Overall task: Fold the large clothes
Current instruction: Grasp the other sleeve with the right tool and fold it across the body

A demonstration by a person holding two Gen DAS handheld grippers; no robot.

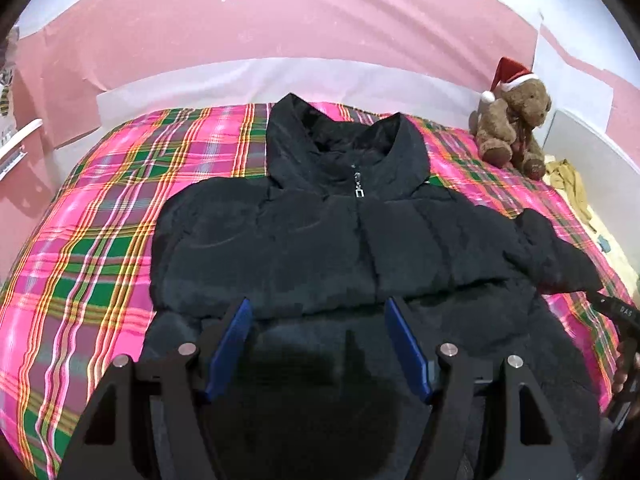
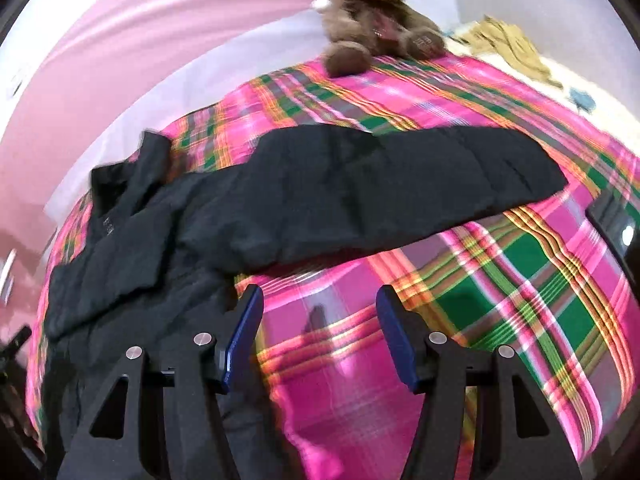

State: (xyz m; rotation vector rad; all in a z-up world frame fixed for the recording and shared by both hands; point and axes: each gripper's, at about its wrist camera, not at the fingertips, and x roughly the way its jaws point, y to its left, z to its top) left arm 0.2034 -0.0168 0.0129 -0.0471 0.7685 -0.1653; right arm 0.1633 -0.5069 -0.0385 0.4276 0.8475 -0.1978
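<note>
A black puffer jacket (image 1: 320,248) lies zipped and face up on a pink and green plaid bedspread (image 1: 92,232), its collar toward the far wall. One sleeve is folded in over its left side; the other sleeve (image 2: 400,188) stretches out to the right. My left gripper (image 1: 318,312) hovers open above the jacket's lower front, nothing between its blue pads. My right gripper (image 2: 320,300) is open over bare bedspread (image 2: 500,280), just below the outstretched sleeve and right of the jacket's body (image 2: 140,280). The right gripper's body shows at the right edge of the left wrist view.
A brown teddy bear (image 1: 514,128) in a red Santa hat sits at the bed's far right corner, also seen as the bear (image 2: 372,16). A crumpled yellowish cloth (image 2: 508,44) lies beyond the bedspread's right edge. Pink wall (image 1: 280,20) runs behind the bed.
</note>
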